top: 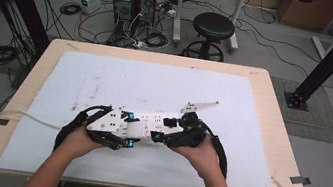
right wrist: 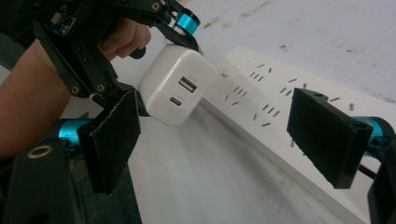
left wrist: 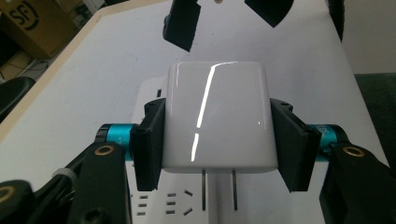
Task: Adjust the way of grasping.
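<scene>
Workshop table (top: 268, 140), white mat: left gripper (left wrist: 217, 140) clamped glossy charger (left wrist: 217, 121) by its flat sides above power strip (right wrist: 280, 116); rigid, light, likely slippery. Right gripper (right wrist: 224, 140) stood released

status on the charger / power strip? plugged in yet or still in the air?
Done: the left hand-held gripper is shut on the white charger, pads on both its sides. In hand: its two prongs hang bare above the power strip, not yet in a socket. The right hand-held gripper is open beside the strip. Left: lining up and pushing the prongs in.
</scene>
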Demonstrator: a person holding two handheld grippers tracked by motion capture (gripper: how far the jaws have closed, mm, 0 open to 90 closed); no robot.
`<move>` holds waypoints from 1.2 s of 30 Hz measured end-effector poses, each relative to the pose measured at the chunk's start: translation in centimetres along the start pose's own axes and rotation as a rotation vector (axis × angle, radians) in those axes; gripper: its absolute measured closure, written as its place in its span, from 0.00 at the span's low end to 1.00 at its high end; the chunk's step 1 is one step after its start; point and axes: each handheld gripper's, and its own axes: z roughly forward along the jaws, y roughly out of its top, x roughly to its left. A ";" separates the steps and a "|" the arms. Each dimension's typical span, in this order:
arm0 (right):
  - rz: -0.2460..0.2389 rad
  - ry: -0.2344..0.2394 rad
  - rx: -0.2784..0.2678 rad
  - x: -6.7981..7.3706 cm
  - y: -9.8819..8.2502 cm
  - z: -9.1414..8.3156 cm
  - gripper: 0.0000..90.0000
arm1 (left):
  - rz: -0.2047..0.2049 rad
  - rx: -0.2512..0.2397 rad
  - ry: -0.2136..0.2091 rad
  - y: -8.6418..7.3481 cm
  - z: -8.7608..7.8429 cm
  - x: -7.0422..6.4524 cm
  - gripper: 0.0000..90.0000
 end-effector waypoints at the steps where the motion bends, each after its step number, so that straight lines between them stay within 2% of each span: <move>1: 0.016 0.014 0.000 0.0 0.0 0.2 0.20 | 0.008 0.003 -0.002 0.1 0.0 -0.1 0.47; 8: 0.056 0.062 0.009 0.0 0.0 1.2 0.20 | 0.047 0.009 0.012 0.5 0.6 -0.6 0.47; 14: 0.089 0.114 0.012 -0.1 0.0 2.1 0.20 | 0.056 -0.005 0.021 0.8 0.9 -0.9 0.47; 21: 0.117 0.145 0.019 -0.3 -0.1 2.9 0.20 | 0.068 -0.008 0.022 1.1 1.0 -1.2 0.47; 23: 0.126 0.160 0.018 -0.3 -0.1 3.1 0.24 | 0.075 -0.006 0.024 1.1 1.0 -1.2 0.47; 24: 0.137 0.187 0.019 -0.4 -0.1 3.2 0.31 | 0.077 -0.007 0.024 1.1 1.0 -1.2 0.47; 26: 0.140 0.193 0.014 -0.4 -0.2 3.2 0.31 | 0.077 -0.007 0.024 1.1 1.0 -1.2 0.47; 29: 0.151 0.210 0.014 -0.6 -0.2 3.4 0.39 | 0.081 -0.013 0.031 1.2 1.0 -1.3 0.47; 32: 0.151 0.216 0.016 -0.7 -0.2 3.4 0.40 | 0.080 -0.013 0.030 1.2 1.0 -1.3 0.47; 33: 0.161 0.231 0.015 -0.7 -0.2 3.4 0.44 | 0.083 -0.014 0.028 1.3 1.1 -1.3 0.47; 36: 0.159 0.232 0.009 -0.8 -0.2 3.4 0.45 | 0.087 -0.014 0.035 1.3 1.1 -1.3 0.47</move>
